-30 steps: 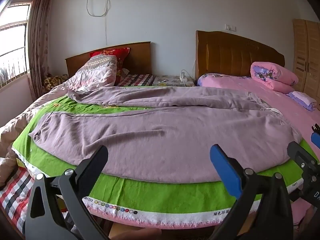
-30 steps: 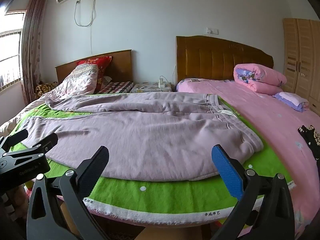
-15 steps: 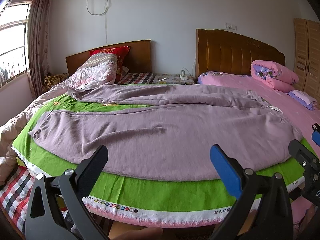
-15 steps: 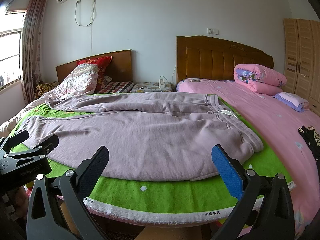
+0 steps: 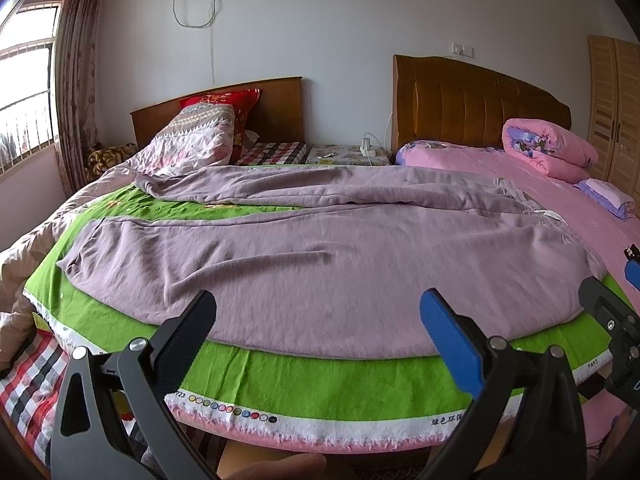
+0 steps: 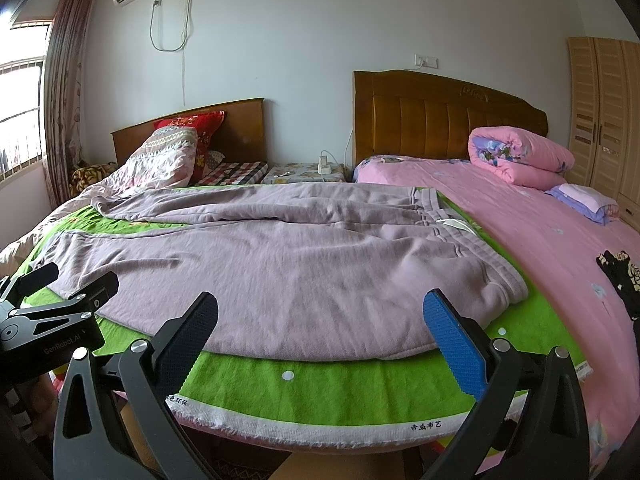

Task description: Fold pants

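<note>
Mauve sweatpants (image 5: 320, 256) lie spread flat on a green cloth (image 5: 304, 376) over the bed, legs to the left, waistband (image 6: 472, 240) at the right. The far leg (image 6: 248, 208) is rumpled. My left gripper (image 5: 316, 320) is open and empty, just short of the near leg's hem edge. My right gripper (image 6: 320, 320) is open and empty, in front of the near edge by the waist. The left gripper also shows in the right wrist view (image 6: 56, 304), and the right gripper in the left wrist view (image 5: 612, 312).
A pink bed (image 6: 560, 248) with a rolled pink quilt (image 6: 520, 156) lies right. A patterned quilt (image 5: 192, 140) and red pillow (image 5: 224, 102) sit at the far left. A nightstand (image 6: 304, 172) stands between the headboards; a wardrobe (image 6: 604, 120) is far right.
Both grippers have shifted slightly; the view has barely changed. The pants have not moved.
</note>
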Action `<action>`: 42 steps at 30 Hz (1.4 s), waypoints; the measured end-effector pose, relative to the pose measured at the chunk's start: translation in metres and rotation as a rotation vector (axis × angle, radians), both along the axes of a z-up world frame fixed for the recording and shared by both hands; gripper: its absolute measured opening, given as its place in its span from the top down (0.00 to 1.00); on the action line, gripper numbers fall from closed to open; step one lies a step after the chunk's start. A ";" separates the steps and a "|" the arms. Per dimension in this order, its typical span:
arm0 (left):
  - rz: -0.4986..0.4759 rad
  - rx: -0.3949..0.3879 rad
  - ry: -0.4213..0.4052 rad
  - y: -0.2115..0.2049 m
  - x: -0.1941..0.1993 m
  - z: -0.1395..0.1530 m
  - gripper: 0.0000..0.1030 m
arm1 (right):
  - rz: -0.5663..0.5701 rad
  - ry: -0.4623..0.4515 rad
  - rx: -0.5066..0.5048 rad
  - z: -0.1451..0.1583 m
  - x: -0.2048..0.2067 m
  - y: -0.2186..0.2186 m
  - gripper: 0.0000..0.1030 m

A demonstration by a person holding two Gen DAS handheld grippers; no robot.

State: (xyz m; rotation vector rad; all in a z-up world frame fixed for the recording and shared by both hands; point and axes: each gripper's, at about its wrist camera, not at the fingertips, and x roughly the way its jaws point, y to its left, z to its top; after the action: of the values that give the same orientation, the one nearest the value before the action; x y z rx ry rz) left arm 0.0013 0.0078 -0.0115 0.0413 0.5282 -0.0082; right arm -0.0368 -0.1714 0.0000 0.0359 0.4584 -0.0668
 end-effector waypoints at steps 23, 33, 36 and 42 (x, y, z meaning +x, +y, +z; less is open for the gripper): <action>0.001 0.000 0.002 0.000 0.000 0.000 0.01 | 0.001 0.003 0.001 -0.001 0.001 0.000 0.04; 0.000 0.000 0.006 0.000 -0.001 -0.001 0.01 | 0.001 0.005 0.002 -0.003 0.001 0.000 0.04; 0.000 0.000 0.005 0.000 -0.001 -0.001 0.01 | 0.001 0.005 0.002 -0.002 0.002 0.000 0.04; 0.000 0.000 0.007 0.000 -0.001 -0.001 0.01 | 0.001 0.009 0.004 -0.002 0.001 0.000 0.04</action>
State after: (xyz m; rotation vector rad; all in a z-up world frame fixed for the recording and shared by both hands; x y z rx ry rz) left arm 0.0001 0.0078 -0.0128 0.0416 0.5355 -0.0081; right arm -0.0353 -0.1716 -0.0023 0.0390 0.4677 -0.0647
